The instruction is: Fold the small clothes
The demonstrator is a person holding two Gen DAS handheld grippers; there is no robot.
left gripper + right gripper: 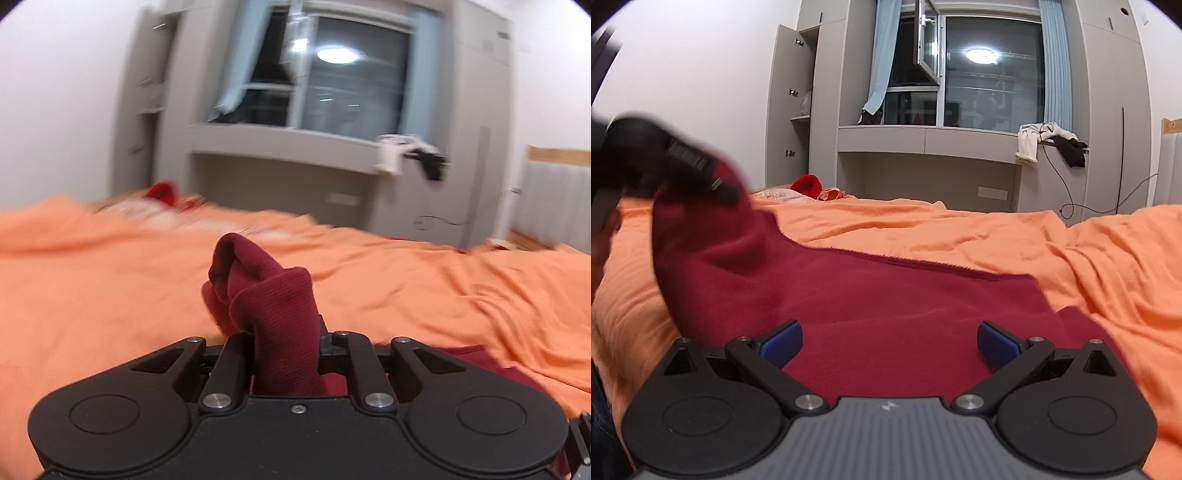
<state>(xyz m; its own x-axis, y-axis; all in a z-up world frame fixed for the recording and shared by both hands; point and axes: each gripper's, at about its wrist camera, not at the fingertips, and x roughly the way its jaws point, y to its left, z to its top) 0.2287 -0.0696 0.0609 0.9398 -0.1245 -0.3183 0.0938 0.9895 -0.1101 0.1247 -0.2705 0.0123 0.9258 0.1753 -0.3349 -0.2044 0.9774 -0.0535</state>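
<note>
A dark red garment (879, 314) lies spread on the orange bedsheet (960, 229). My left gripper (286, 343) is shut on a bunched edge of the dark red garment (273, 295) and holds it up off the bed. In the right wrist view the left gripper (698, 166) shows at the upper left, lifting the garment's left end. My right gripper (890, 343) is open, its blue pads (783, 341) wide apart just above the garment's near part, holding nothing.
The orange bedsheet (443, 288) is wrinkled to the right. A bright red item (807, 184) lies at the bed's far side. A grey window ledge (923, 138) carries white and black clothes (1049, 142). A cable (1067, 195) hangs at the wall.
</note>
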